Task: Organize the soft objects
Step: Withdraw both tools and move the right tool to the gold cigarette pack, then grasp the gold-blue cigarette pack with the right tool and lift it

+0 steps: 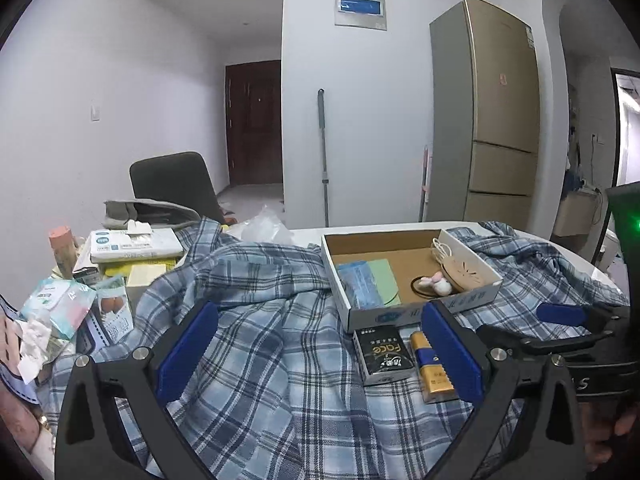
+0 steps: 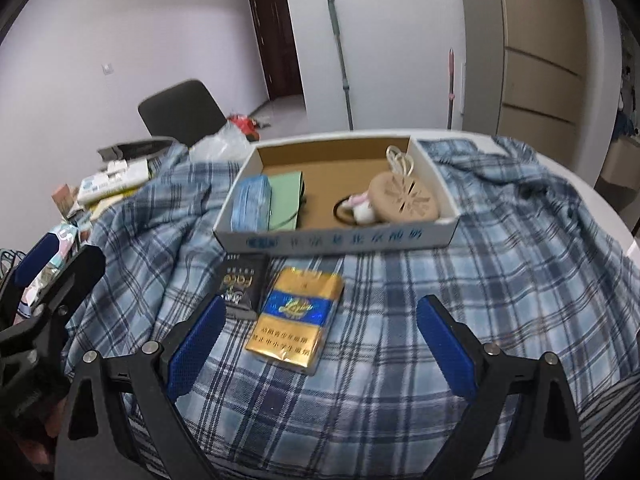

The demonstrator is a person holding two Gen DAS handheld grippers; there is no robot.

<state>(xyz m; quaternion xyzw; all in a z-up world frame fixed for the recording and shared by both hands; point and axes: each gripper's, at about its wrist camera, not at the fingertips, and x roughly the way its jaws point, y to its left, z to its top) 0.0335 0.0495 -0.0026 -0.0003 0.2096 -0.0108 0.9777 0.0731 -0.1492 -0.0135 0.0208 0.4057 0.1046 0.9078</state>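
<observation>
**Limp plaid shirt waits under open tongs**

The blue plaid shirt point(image 2: 400, 280) lies spread and rumpled over the desk, under the cardboard tray point(image 2: 336, 240). It looks light, floppy and non-slip; a pinch on a raised fold in front of the tray should hold. The left tongs point(image 1: 320, 344) and right tongs point(image 2: 320, 340) both stand wide apart, empty. The gold cigarette pack point(image 2: 296, 316) in front of the tray will slide once the cloth lifts.

A white tabletop point(image 2: 612, 204) is mostly covered by a rumpled blue plaid shirt point(image 2: 500, 264) spreading ahead of and beneath both claws. Left of the left claw point(image 1: 320, 350), past the shirt's edge, tissue packs point(image 1: 134, 244) and small packets point(image 1: 56, 304) crowd the tabletop.
</observation>
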